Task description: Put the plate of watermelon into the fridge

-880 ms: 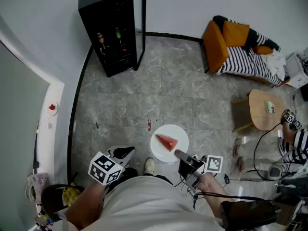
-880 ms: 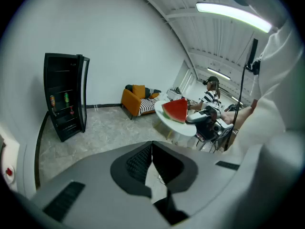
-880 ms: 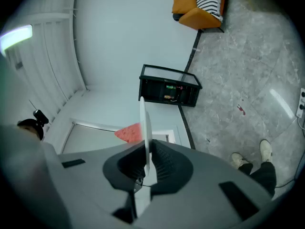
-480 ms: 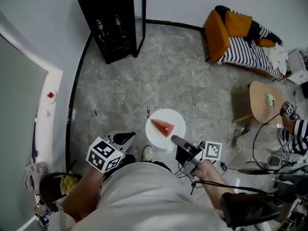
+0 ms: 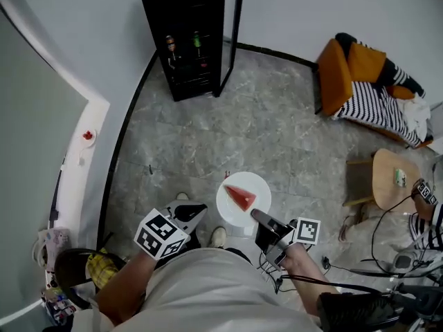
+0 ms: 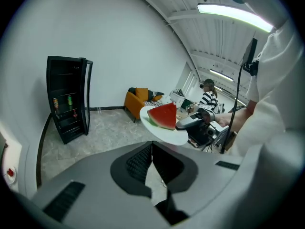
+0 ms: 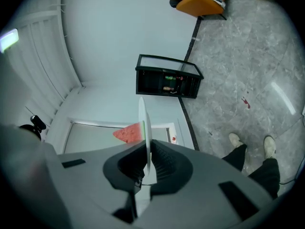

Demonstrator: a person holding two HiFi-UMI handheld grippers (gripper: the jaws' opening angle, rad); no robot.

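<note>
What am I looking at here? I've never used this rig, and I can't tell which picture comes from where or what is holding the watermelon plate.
There is no robot here: a person carries a pair of hand-held tongs in each hand. The head view looks down from a camera on the person's head. The other two views come from cameras riding on each pair of tongs.

The right tongs are clamped on the rim of the white plate, which carries one watermelon slice. In the right gripper view you see that plate edge-on between the jaws. The left tongs are shut and empty.

The person stands on a grey stone floor. The black fridge is ahead against the wall, with its glass door open and drinks inside.
</note>
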